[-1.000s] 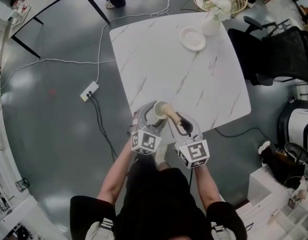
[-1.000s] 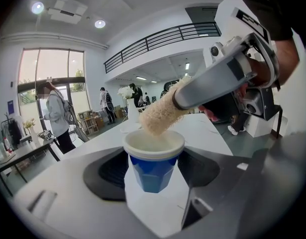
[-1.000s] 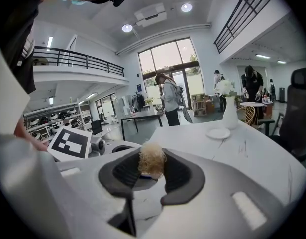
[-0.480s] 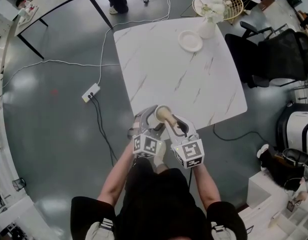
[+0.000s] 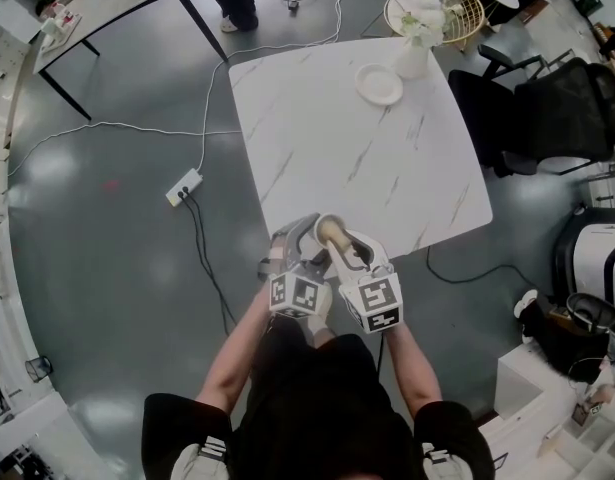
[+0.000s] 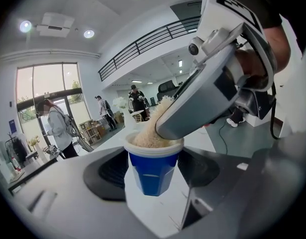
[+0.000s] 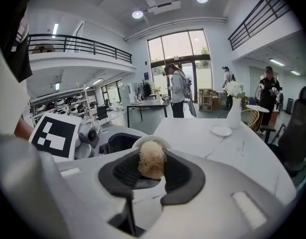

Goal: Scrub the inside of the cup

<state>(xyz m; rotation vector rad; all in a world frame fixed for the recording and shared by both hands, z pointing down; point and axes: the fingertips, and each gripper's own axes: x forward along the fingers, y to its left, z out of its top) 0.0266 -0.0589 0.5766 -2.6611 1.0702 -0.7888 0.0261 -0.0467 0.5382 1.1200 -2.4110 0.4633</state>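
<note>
Cup, blue with white rim, tan fibrous scrubber inside.

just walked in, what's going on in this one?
A person works two handheld grippers at the near corner of the white marble-patterned table. The left gripper is clamped on a blue faceted cup with a white rim. The right gripper grips a tan fibrous scrubber, whose end is pushed into the cup's mouth. Scrubbing the inside looks under way.
</note>
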